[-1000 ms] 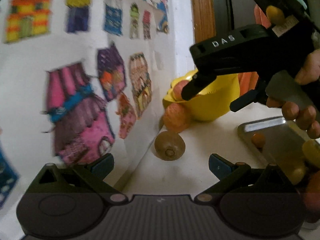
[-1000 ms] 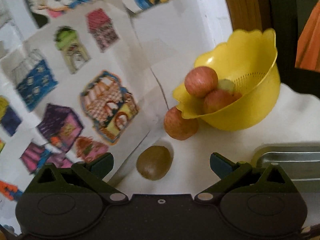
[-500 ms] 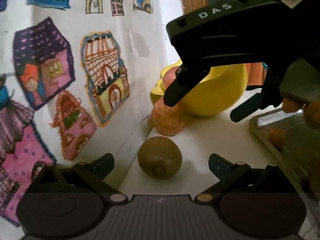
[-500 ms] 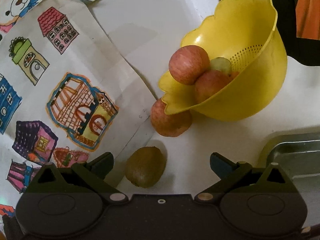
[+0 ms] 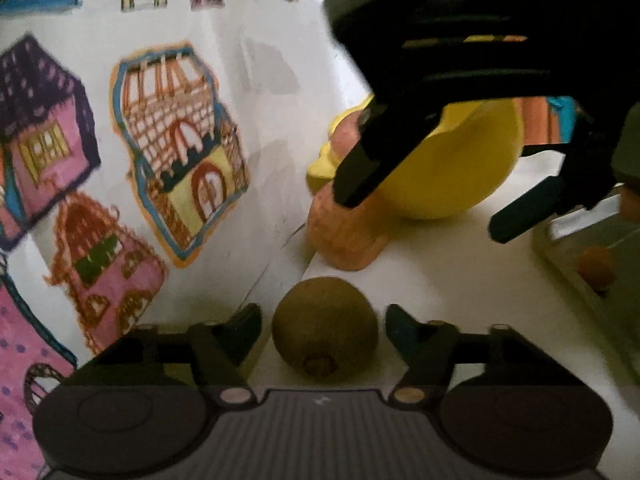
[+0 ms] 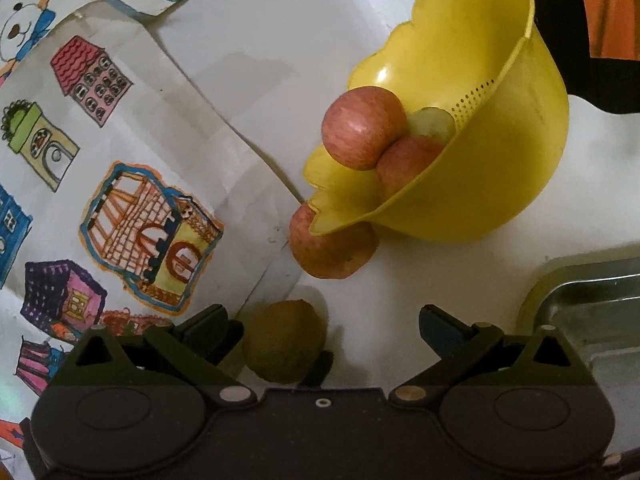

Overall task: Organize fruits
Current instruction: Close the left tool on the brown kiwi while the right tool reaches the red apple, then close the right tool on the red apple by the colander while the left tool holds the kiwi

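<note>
L gripper jaws apart, straddling kiwi on white counter by wall w/ house drawings; contact w/ fingers unclear. R gripper also open, above and just beyond. Far: tilted yellow colander holding apples, propped on loose apple; metal tray at right.

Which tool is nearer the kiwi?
Left. The left tool has its open fingers either side of the kiwi. The right tool hovers above it, open.
</note>
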Tool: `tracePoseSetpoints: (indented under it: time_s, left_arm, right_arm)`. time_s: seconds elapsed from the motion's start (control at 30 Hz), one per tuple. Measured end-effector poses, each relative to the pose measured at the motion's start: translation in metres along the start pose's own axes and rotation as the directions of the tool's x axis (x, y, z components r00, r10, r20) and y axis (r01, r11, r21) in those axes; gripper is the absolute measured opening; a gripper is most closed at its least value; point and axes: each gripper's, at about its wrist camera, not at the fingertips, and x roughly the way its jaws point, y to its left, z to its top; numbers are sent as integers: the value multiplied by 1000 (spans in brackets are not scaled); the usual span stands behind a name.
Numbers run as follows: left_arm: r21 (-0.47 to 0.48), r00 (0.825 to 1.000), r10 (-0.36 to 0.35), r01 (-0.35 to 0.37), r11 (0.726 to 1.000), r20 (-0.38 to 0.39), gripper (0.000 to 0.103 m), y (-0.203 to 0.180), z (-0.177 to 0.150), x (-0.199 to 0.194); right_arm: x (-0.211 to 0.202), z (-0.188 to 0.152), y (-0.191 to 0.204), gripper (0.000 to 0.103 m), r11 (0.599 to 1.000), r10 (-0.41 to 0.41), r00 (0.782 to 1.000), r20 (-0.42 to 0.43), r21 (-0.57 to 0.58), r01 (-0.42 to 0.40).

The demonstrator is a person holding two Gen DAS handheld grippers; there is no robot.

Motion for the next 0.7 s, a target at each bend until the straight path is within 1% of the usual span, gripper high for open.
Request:
tracePoseSetpoints:
  time_s: [0.03,0.17,0.33,0.4,0.53,0.7]
  left_arm:
    - [-15,1000,-16,16,1000,-2,61,2,-1,1]
    - [-47,1000,-23,23,999,4,60,7,-4,-3]
    - [-94,1000,-9,7,996,-19,60,14,-11,-18]
    - [-111,999,8,-12,994,-40,60,18,-16,-28]
    - [-153,998,0,-10,988,-67,60,28,-27,-48]
    - [-171,997,-5,-7,985,-73,60,35,-38,-68]
  right_arm:
    - [1,0,-1,101,1000,3,1000,0,4,-3]
    - [6,0,-5,98,999,21,1000,-1,31,-21]
    - [13,-1,-11,96,990,78,997,6,120,-79]
    - [15,-3,-11,96,986,85,996,30,138,-89]
    - [21,-5,-6,96,983,89,993,81,153,-101]
    - [35,-10,2,94,985,82,987,140,142,-102]
